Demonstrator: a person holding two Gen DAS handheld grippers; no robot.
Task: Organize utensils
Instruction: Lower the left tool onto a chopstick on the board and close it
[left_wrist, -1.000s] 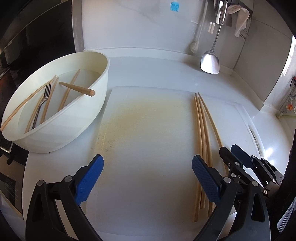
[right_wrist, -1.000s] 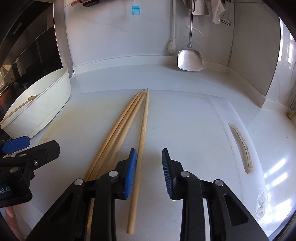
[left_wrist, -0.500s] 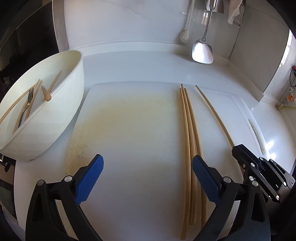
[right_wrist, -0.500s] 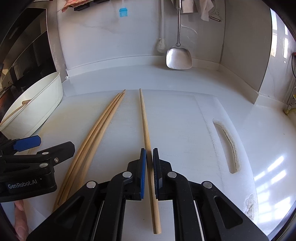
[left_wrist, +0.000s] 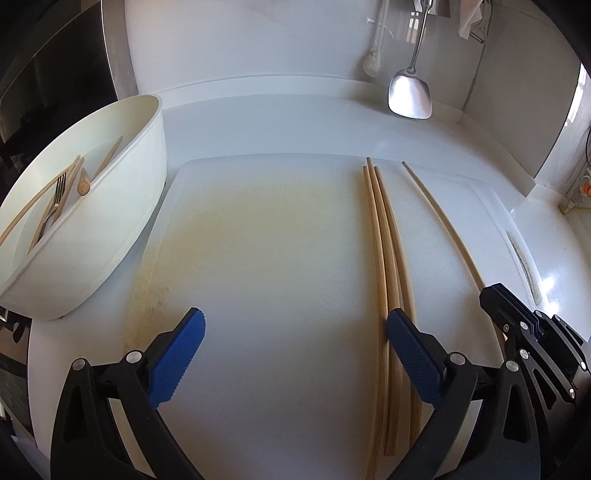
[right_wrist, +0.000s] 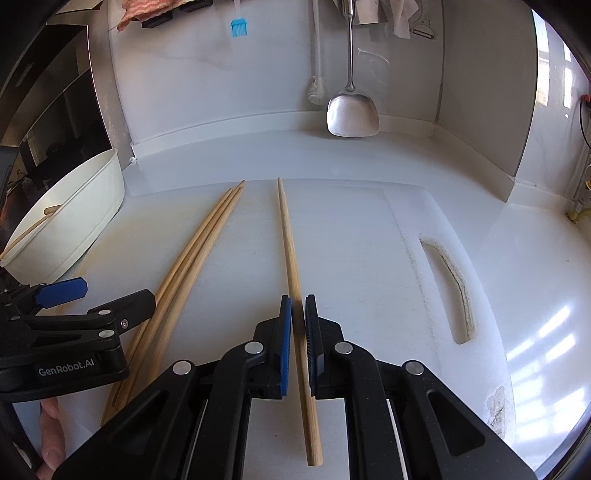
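My right gripper (right_wrist: 297, 308) is shut on one long wooden chopstick (right_wrist: 289, 243), which lies along the white cutting board (right_wrist: 351, 229); it also shows in the left wrist view (left_wrist: 439, 218). Three more chopsticks (right_wrist: 192, 258) lie bundled to its left, also seen in the left wrist view (left_wrist: 384, 243). My left gripper (left_wrist: 295, 332) is open and empty above the board, its right finger (left_wrist: 413, 358) over the bundle. A white bowl (left_wrist: 125, 206) at the left holds a fork (left_wrist: 55, 199) and several wooden utensils.
A metal spatula (right_wrist: 352, 114) and a white brush (right_wrist: 317, 92) hang on the back wall. A blue brush (right_wrist: 239, 27) hangs higher up. The cutting board has a handle slot (right_wrist: 450, 288) at its right. A dark appliance (left_wrist: 55, 81) stands behind the bowl.
My right gripper closed on the rightmost chopstick and drew it to the right, apart from the other three. My left gripper stayed open.
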